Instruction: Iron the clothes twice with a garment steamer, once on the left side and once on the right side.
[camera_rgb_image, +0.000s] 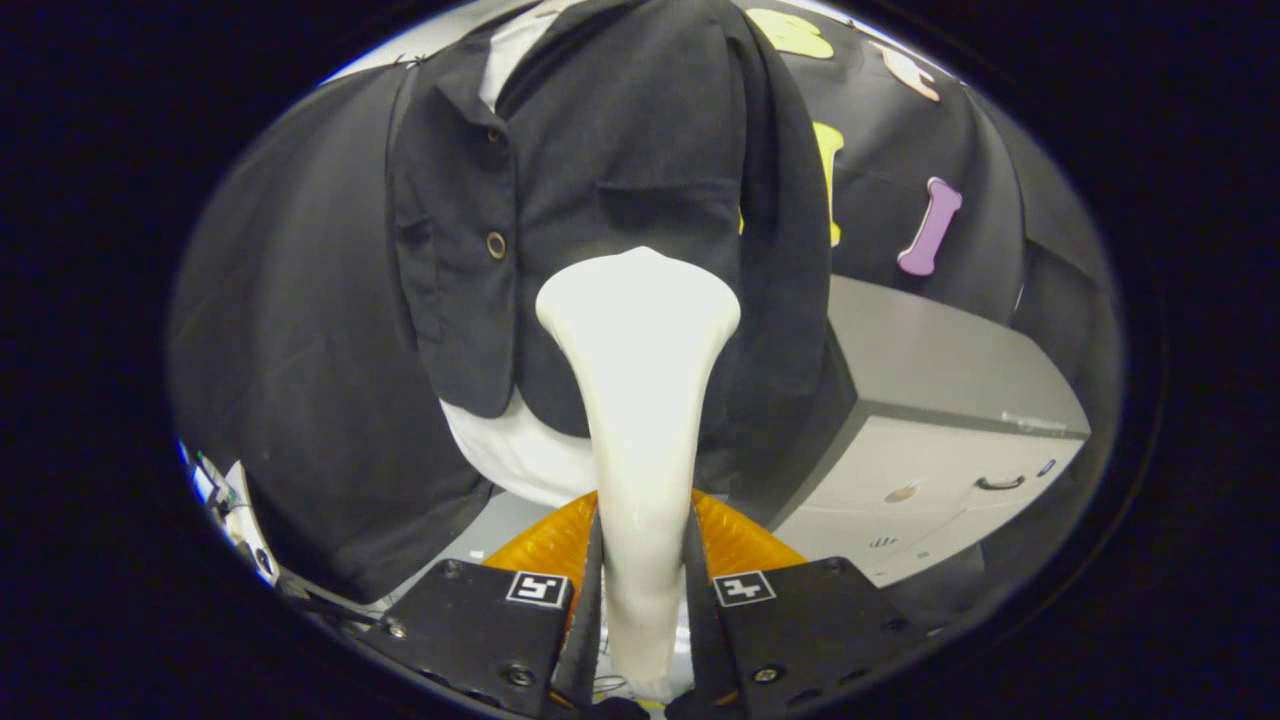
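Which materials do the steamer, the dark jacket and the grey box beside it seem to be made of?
Steamer, clamped in the gripper: probably smooth cream plastic with a soft sheen. Jacket: matte dark woven cloth with folds and buttons. Grey box: likely painted metal or plastic, flat and hard-edged.

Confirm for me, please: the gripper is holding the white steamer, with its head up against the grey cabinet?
Not quite. In the gripper view the gripper is shut on the white steamer, but its head is up against the black jacket; the grey cabinet stands off to one side.
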